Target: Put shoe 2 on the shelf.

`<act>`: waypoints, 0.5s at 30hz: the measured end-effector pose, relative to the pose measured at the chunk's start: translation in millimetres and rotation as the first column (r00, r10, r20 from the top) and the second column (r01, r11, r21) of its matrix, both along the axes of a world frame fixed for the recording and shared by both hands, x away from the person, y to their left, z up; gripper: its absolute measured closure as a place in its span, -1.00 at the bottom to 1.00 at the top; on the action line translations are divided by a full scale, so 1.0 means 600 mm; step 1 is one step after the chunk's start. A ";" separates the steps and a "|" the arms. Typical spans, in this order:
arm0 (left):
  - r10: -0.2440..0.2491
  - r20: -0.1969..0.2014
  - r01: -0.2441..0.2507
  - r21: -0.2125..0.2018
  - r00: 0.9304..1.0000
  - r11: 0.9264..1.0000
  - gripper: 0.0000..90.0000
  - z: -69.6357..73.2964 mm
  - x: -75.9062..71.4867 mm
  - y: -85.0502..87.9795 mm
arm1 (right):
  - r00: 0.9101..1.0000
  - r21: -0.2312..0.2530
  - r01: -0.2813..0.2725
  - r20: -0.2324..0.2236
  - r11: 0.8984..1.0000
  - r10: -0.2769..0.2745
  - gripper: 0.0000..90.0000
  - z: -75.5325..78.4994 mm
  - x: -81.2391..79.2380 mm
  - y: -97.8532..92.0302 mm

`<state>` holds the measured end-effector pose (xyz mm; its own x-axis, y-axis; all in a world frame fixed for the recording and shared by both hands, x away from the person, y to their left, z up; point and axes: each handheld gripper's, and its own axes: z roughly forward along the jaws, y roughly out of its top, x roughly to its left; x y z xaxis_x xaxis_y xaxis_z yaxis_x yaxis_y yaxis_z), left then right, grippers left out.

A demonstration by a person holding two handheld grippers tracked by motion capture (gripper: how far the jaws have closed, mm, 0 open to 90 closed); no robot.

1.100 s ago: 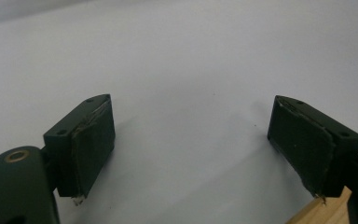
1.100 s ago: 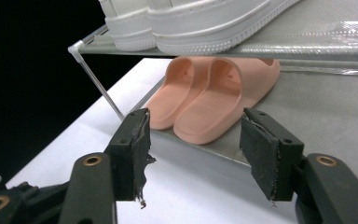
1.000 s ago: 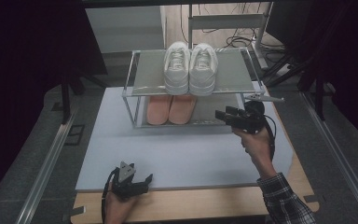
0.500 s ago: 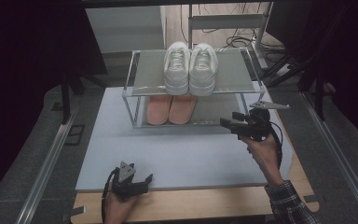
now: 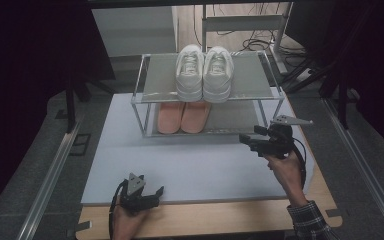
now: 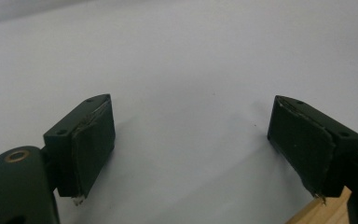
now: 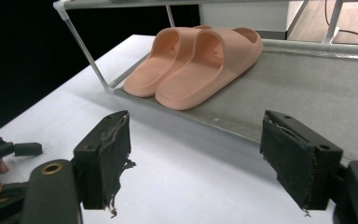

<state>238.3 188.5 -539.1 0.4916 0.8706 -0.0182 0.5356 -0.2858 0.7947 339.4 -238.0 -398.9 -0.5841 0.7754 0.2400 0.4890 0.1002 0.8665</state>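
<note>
Peach-coloured slides [image 7: 193,65] sit as a pair on the lower shelf of the shoe rack [image 5: 145,80], side by side and touching, toes toward us. In the high view we see them [image 5: 182,117] under the left half of the upper shelf, directly beneath a pair of white sneakers [image 5: 203,72] that stand together on top.

We hold our right gripper [image 5: 247,141] just in front of the rack's right end, above the white mat [image 5: 190,165] that covers the tabletop [image 5: 205,220]. It points to the left across the rack's front edge. Its jaws have just been opening and now stand wide, with nothing between them; in the right gripper view [image 7: 196,168] the two worn black pads frame bare mat and the grey lower shelf, and the slides lie beyond and to the left, well clear of the jaws.

Our left gripper [image 5: 157,192] rests low at the near edge of the mat, close to where the wooden tabletop shows. Its jaws are spread wide too, and the left gripper view [image 6: 191,149] shows plain white mat between them, with a corner of wood by the right-hand jaw. It is well apart from the rack and the shoes.
</note>
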 end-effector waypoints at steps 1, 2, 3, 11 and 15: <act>0.000 0.000 0.000 0.000 1.000 1.000 -0.67 0.000 0.000 0.000 | 1.000 -0.007 -0.002 0.004 1.000 0.002 -0.46 -0.002 -0.002 -0.001; 0.000 0.000 0.000 0.000 1.000 1.000 -0.67 0.000 0.000 0.000 | 1.000 -0.011 -0.001 0.004 1.000 0.002 -0.47 -0.004 -0.004 -0.001; 0.000 0.000 0.000 0.000 1.000 1.000 -0.67 0.000 0.000 0.000 | 1.000 -0.015 -0.002 0.005 1.000 0.002 -0.49 -0.006 -0.005 -0.002; 0.001 0.000 -0.001 0.000 1.000 1.000 -0.67 0.000 0.000 0.000 | 1.000 -0.054 -0.010 -0.001 0.998 0.010 -0.57 -0.024 -0.020 -0.008; 0.004 -0.001 -0.004 -0.002 1.000 1.000 -0.67 0.000 0.000 -0.001 | 1.000 -0.062 -0.013 -0.005 0.998 0.013 -0.59 -0.034 -0.027 -0.013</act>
<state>238.1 188.2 -539.2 0.4882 0.8725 -0.0205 0.5371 -0.2818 0.7950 323.3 -245.5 -419.4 -0.5935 0.7812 0.1939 0.4910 0.1605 0.8563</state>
